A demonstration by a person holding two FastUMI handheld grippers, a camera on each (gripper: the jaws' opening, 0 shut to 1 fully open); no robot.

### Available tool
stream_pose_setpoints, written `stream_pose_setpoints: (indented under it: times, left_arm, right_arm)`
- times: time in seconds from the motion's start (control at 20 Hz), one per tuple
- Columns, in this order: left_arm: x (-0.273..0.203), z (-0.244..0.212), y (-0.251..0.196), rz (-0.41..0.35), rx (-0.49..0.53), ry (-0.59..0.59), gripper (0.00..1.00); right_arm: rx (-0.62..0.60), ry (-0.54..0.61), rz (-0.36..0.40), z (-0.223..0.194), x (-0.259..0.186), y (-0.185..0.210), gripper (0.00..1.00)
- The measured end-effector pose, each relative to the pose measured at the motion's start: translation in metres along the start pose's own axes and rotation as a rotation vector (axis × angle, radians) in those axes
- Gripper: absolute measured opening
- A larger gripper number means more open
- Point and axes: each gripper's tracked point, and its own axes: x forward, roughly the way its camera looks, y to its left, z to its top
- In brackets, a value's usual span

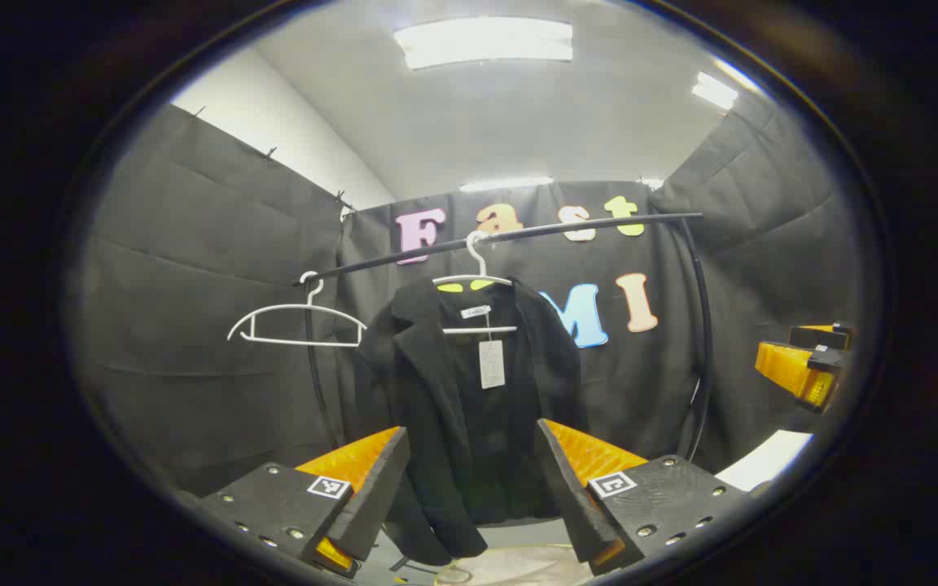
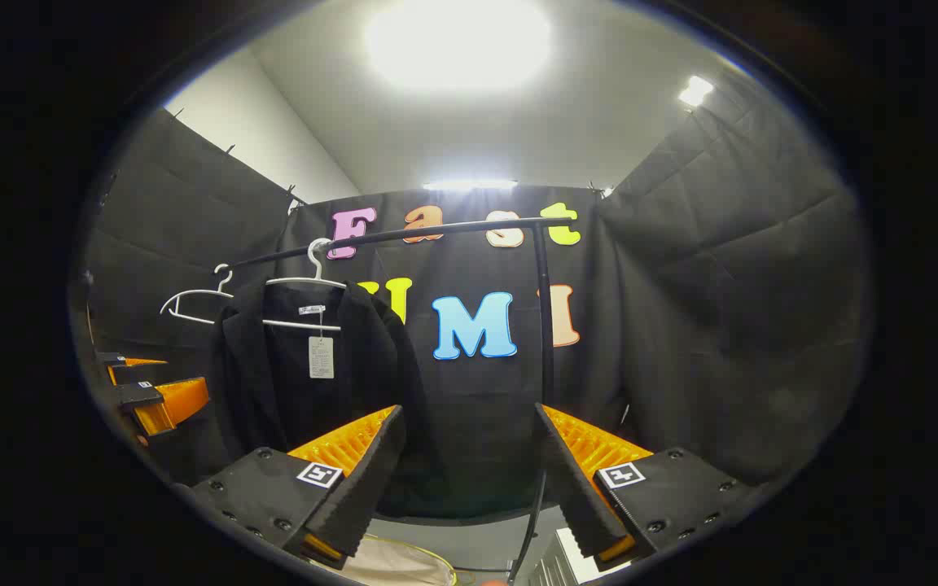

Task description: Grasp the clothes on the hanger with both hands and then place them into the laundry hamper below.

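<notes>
Down at the bottom of the left gripper view, the left gripper (image 1: 469, 496) has its two fingers spread wide apart, and they hold nothing. Between the fingers, farther off, hangs the black jacket (image 1: 444, 391). It hangs straight down, long from top to bottom, with its open front turned to the camera and a white paper tag (image 1: 491, 364) dangling from the neck. The jacket sits on a white hanger (image 1: 477, 277), hooked over a black rail (image 1: 518, 236) that runs side to side and slopes up to the right. A second white hanger (image 1: 294, 321) with nothing on it hangs on the rail, just to the left of the jacket. Under the jacket's hem a pale bit of the laundry hamper (image 1: 510, 566) peeks out.

In the right gripper view, the right gripper (image 2: 469, 488) is also wide open and holds nothing. The jacket (image 2: 273, 382) hangs off to its left, not between its fingers. Past the jacket, at the left edge, the left gripper (image 2: 147, 399) shows. The rail's black pole (image 2: 545, 325) stands upright behind the right gripper, and the rim of the hamper (image 2: 404, 561) shows low down.
</notes>
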Motion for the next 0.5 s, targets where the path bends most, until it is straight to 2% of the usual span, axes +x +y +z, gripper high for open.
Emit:
stream_pose_setpoints:
  times: [0.5]
  left_arm:
    - [0.0035, 0.0006, 0.0023, -0.008, 0.000, -0.005, 0.89]
  right_arm:
    - [-0.009, -0.002, -0.011, -0.0011, -0.0009, -0.0026, 0.96]
